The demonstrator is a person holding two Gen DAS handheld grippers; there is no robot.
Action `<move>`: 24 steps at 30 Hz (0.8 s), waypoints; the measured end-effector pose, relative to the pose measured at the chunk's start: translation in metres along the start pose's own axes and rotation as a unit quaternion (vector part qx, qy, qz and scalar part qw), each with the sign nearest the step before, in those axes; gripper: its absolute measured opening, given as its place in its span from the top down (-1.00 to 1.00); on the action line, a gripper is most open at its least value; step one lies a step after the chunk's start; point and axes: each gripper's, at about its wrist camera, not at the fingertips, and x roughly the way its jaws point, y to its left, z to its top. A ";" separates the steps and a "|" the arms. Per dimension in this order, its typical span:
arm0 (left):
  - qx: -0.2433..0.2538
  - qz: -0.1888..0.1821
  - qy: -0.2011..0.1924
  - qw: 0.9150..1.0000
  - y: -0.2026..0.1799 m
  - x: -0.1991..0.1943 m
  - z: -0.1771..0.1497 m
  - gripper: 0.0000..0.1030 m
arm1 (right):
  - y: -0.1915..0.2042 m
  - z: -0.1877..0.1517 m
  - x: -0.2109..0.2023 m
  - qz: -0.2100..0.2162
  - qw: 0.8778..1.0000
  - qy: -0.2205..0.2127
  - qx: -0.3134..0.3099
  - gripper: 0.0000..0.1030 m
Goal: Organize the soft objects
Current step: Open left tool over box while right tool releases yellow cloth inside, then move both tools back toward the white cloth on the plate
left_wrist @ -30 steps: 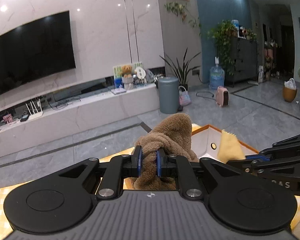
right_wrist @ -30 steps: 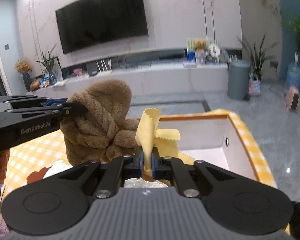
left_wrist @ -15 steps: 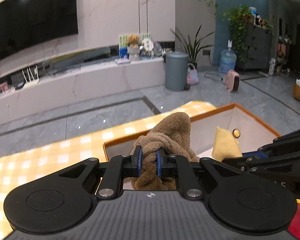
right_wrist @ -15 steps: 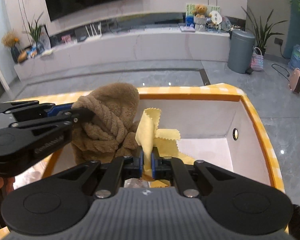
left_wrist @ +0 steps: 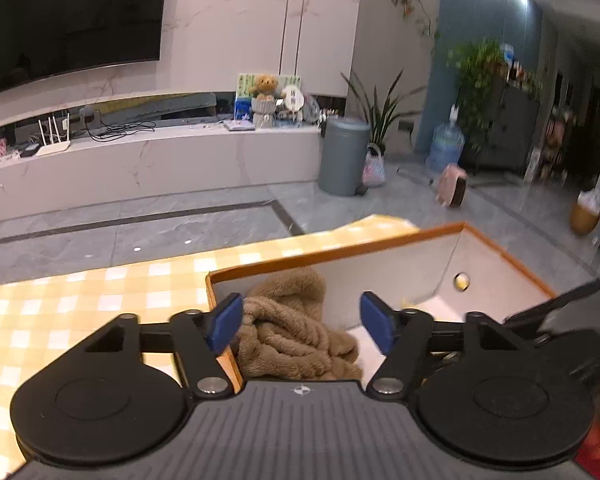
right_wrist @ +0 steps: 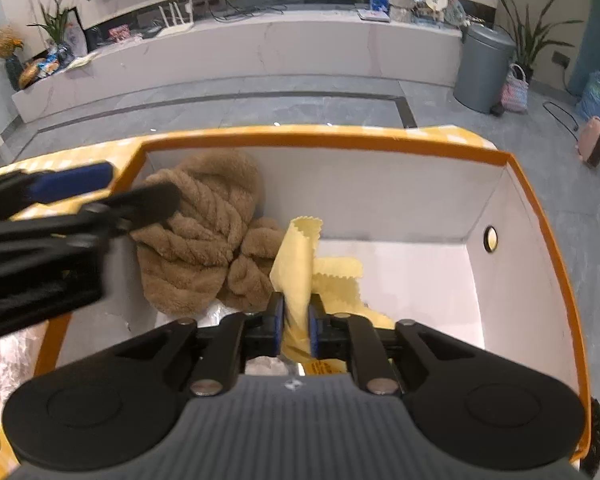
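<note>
A brown fluffy towel (left_wrist: 296,328) lies in the left corner of an orange-rimmed white box (left_wrist: 340,252). My left gripper (left_wrist: 302,322) is open just above it, no longer holding it. In the right wrist view the towel (right_wrist: 204,232) rests against the box's (right_wrist: 540,208) left wall, with the left gripper (right_wrist: 112,192) at the box's left edge. My right gripper (right_wrist: 296,320) is shut on a yellow cloth (right_wrist: 300,256) and holds it upright inside the box, beside the towel.
The box sits on a yellow checked tablecloth (left_wrist: 80,300). Beyond the table are grey floor tiles, a white TV console (left_wrist: 148,160), a grey bin (left_wrist: 342,160) and plants. Crinkled plastic (right_wrist: 16,344) lies left of the box.
My left gripper has opened and let the brown towel drop into the box's left corner. My right gripper has lowered with the yellow cloth, still shut on it.
</note>
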 end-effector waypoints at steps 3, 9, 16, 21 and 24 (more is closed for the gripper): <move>0.000 -0.014 -0.002 1.000 0.000 -0.009 0.007 -0.65 | 0.005 -0.001 -0.001 -0.005 1.000 0.005 -0.005 0.66; 0.009 -0.014 0.006 1.000 -0.003 -0.024 0.013 -0.65 | 0.016 -0.004 -0.017 -0.021 1.000 -0.009 -0.012 -0.04; -0.002 -0.003 0.003 1.000 -0.002 -0.053 0.015 -0.64 | 0.028 -0.009 -0.062 -0.034 0.998 -0.059 -0.016 -0.22; -0.001 -0.003 -0.015 1.000 -0.007 -0.081 0.012 -0.61 | 0.047 -0.027 -0.109 -0.045 0.990 -0.129 -0.026 -0.33; -0.006 -0.008 -0.029 1.000 -0.008 -0.102 0.009 -0.61 | 0.057 -0.047 -0.136 -0.049 0.982 -0.181 -0.029 -0.36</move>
